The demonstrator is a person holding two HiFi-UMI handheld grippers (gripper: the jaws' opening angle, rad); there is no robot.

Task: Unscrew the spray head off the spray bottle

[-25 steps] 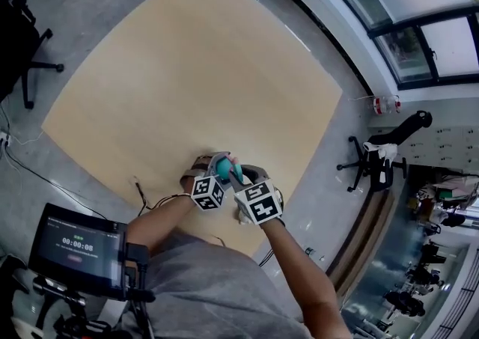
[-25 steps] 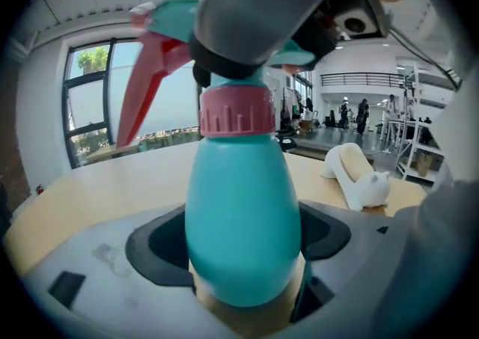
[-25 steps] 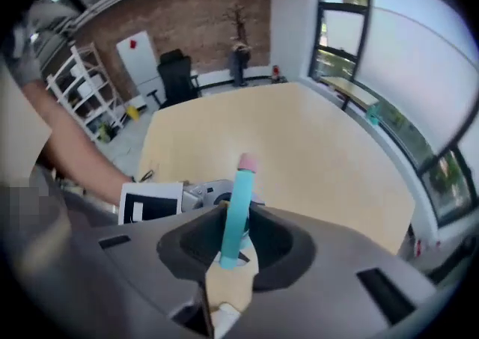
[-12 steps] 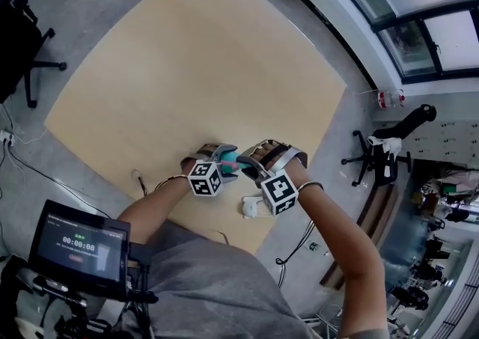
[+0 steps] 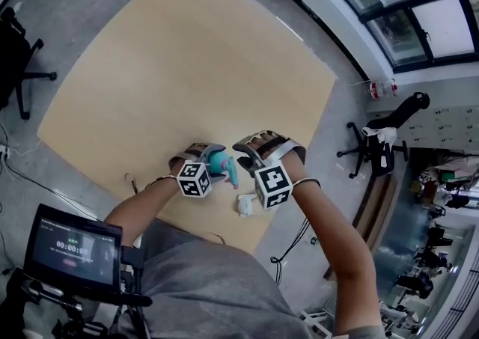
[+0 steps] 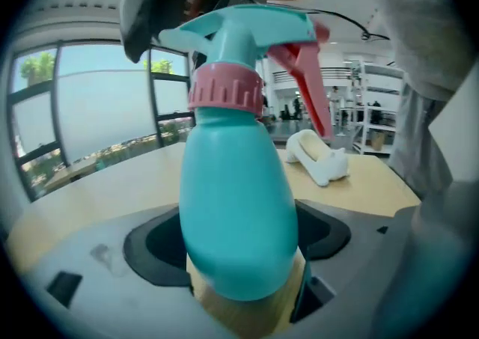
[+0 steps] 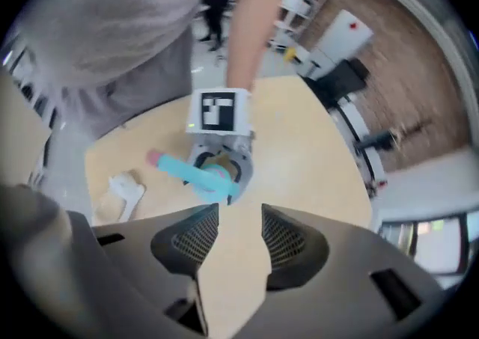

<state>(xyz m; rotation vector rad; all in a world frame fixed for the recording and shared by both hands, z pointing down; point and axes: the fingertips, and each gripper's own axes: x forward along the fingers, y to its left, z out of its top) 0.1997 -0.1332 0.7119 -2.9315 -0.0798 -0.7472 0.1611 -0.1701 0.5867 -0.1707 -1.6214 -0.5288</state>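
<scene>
Two grippers are at work over the near edge of the tabletop [image 5: 187, 68], close to the person. The left gripper [image 6: 239, 240] is clamped round the lower body of the teal spray bottle [image 6: 236, 210]. The teal spray head [image 6: 247, 31], pink collar [image 6: 224, 92] and red trigger [image 6: 307, 83] are still on top. The right gripper [image 7: 232, 236] hangs just beside the bottle without touching it. Its jaws have just been opening and are roughly halfway apart, with nothing between them. A small white thing [image 6: 318, 158] lies near that same edge.
</scene>
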